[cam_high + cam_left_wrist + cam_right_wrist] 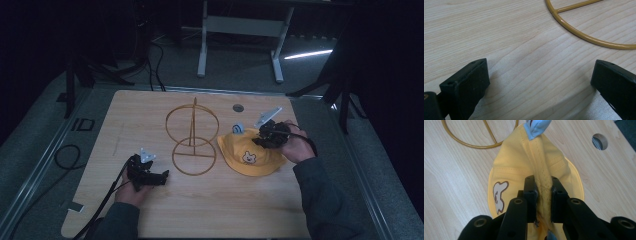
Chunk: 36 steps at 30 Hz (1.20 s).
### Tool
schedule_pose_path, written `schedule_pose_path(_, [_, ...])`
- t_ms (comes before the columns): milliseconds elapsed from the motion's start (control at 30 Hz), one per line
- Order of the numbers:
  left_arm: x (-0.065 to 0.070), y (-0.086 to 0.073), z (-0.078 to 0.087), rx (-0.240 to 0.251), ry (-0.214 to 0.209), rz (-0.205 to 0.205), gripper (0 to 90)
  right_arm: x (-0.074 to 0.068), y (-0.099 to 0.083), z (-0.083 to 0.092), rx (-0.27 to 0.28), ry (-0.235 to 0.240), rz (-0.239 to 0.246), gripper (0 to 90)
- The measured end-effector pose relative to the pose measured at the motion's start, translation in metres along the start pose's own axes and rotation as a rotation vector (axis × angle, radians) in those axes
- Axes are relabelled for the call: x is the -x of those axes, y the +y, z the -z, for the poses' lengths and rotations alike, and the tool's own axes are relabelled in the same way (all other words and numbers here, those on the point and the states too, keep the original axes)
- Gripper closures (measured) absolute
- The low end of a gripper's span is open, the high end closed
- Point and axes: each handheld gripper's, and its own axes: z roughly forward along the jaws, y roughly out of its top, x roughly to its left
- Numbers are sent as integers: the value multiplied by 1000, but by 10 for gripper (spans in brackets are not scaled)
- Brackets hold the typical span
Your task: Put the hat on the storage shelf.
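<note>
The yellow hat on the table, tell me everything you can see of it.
The yellow hat is soft stitched fabric with a round brim, a white cartoon bear patch on its front and a pale blue tab at one end. It lies on the wooden table, right of the gold wire stand. The right gripper is shut on a pinched ridge of its crown.

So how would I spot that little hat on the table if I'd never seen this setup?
Start at the wooden table and find the gold wire stand of two rings on a post near its middle. Just right of the stand's lower ring lies the yellow hat, its crown pinched between the jaws of the right gripper. It is the one soft, bright yellow thing there, with a small white bear on its front.
</note>
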Motion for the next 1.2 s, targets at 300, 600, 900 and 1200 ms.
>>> schedule_pose_path(300, [0, 0, 0, 0, 0, 0, 19, -4, -3, 9, 12, -29, 19, 789])
schedule_pose_path(600, [0, 0, 0, 0, 0, 0, 19, -10, -4, 18, 36, -73, 40, 789])
schedule_pose_path(900, [0, 0, 0, -2, -1, 0, 19, -10, -5, 26, 58, -86, 40, 788])
schedule_pose_path(1200, [0, 0, 0, -2, -1, -1, 19, -8, -6, 40, 110, -104, 18, 787])
